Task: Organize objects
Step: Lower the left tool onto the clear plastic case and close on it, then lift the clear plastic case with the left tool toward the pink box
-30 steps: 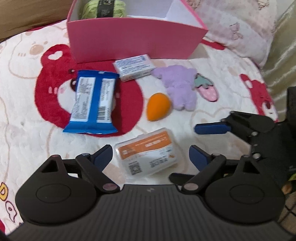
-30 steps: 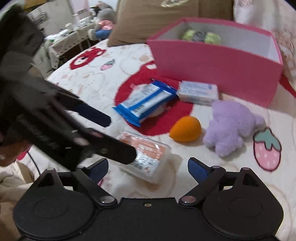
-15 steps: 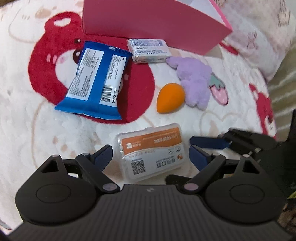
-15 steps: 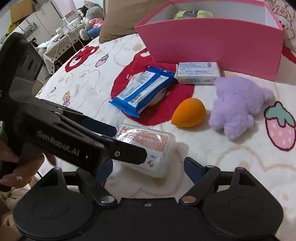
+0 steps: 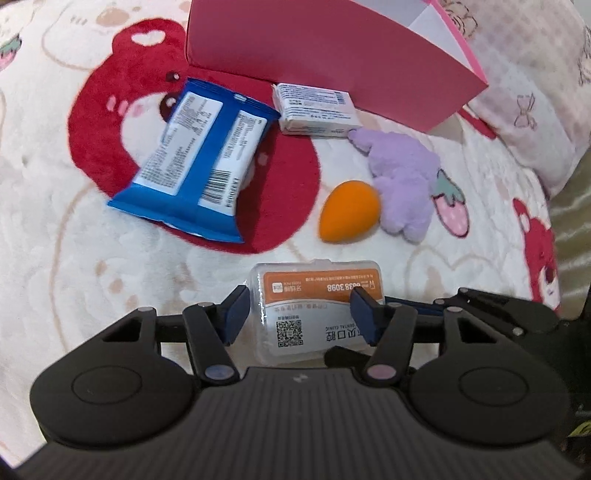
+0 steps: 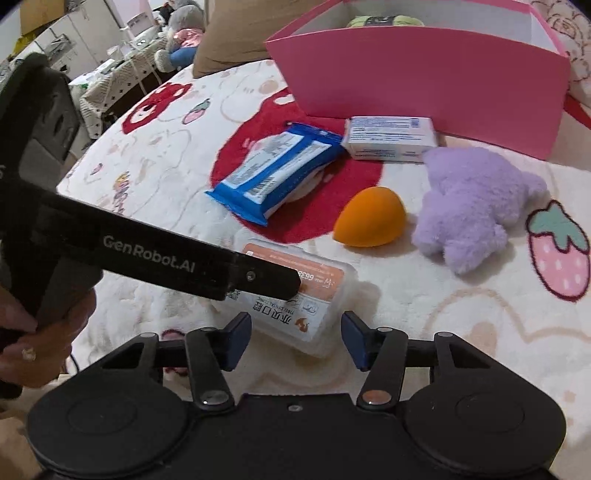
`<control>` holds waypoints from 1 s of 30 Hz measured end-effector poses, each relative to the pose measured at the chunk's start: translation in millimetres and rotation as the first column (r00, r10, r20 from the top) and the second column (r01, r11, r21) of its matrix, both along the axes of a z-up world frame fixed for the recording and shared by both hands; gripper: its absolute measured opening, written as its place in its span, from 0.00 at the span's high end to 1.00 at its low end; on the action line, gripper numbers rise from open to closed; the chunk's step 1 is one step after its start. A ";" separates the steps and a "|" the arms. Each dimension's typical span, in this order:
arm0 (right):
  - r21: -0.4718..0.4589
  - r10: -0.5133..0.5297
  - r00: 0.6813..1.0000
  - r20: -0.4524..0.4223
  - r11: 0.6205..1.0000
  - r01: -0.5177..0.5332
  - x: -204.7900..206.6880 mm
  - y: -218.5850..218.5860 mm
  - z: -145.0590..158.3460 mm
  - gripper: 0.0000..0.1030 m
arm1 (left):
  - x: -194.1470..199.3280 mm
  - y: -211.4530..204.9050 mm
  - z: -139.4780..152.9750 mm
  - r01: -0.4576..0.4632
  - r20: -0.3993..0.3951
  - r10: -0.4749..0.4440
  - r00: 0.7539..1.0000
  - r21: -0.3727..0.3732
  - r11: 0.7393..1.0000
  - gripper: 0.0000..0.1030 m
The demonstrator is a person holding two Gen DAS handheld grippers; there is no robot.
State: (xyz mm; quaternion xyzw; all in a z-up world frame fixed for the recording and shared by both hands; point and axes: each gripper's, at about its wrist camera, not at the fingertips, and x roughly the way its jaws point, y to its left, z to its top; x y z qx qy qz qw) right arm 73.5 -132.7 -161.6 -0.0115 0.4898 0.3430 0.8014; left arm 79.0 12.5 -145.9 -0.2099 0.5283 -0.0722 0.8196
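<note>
A clear plastic floss box [image 5: 314, 306] with an orange label lies on the bear-print blanket. My left gripper [image 5: 300, 314] points down at it with its jaws closing. One pad meets the box's left edge and the other overlaps its right end, with no visible squeeze. In the right wrist view the box [image 6: 306, 295] sits between the closing jaws of my right gripper [image 6: 295, 343], with gaps on both sides. A black finger of the left gripper [image 6: 258, 275] crosses over the box there.
A blue wipes pack [image 5: 195, 166], a small white carton [image 5: 314, 110], an orange sponge egg [image 5: 349, 210] and a purple plush [image 5: 402, 181] lie beyond. The pink box [image 6: 424, 81] behind holds green yarn [image 6: 384, 20]. A pillow [image 5: 535, 110] lies right. The bed edge falls away left.
The left gripper sank onto the floss box and rolled, so the box now lies straight across its view. Both pairs of jaws narrowed from wide open to close around the box.
</note>
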 end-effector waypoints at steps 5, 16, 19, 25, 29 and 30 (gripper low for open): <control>-0.024 -0.061 0.998 0.017 0.998 0.062 5.5 -9.9 2.1 0.28 | 6.7 -4.8 -6.9 0.046 -0.020 -0.047 0.999 -0.079 0.996 0.44; 0.030 -0.058 0.998 -0.030 0.998 0.059 14.8 -16.1 -17.2 0.12 | 6.7 -10.0 -7.9 0.033 -0.049 -0.038 0.998 -0.100 0.994 0.44; 0.024 -0.053 0.998 -0.023 0.998 0.053 14.9 -14.8 -18.3 0.12 | 6.9 -23.3 -8.6 0.050 -0.070 -0.053 0.996 -0.045 0.998 0.40; -0.034 -0.065 0.998 -0.027 0.997 0.064 13.1 -13.2 -13.3 0.10 | 5.4 -23.1 -7.1 0.017 -0.079 -0.020 0.997 -0.038 0.999 0.44; -0.044 -0.063 0.998 -0.019 0.997 0.062 9.7 -17.7 -13.3 0.11 | 3.3 -28.8 -4.9 0.032 -0.074 -0.032 0.997 -0.006 0.999 0.45; -0.029 -0.034 0.999 -0.012 0.999 0.033 7.4 -17.3 -11.3 0.17 | 3.8 -27.8 -4.0 0.030 -0.078 -0.030 0.996 -0.011 1.000 0.46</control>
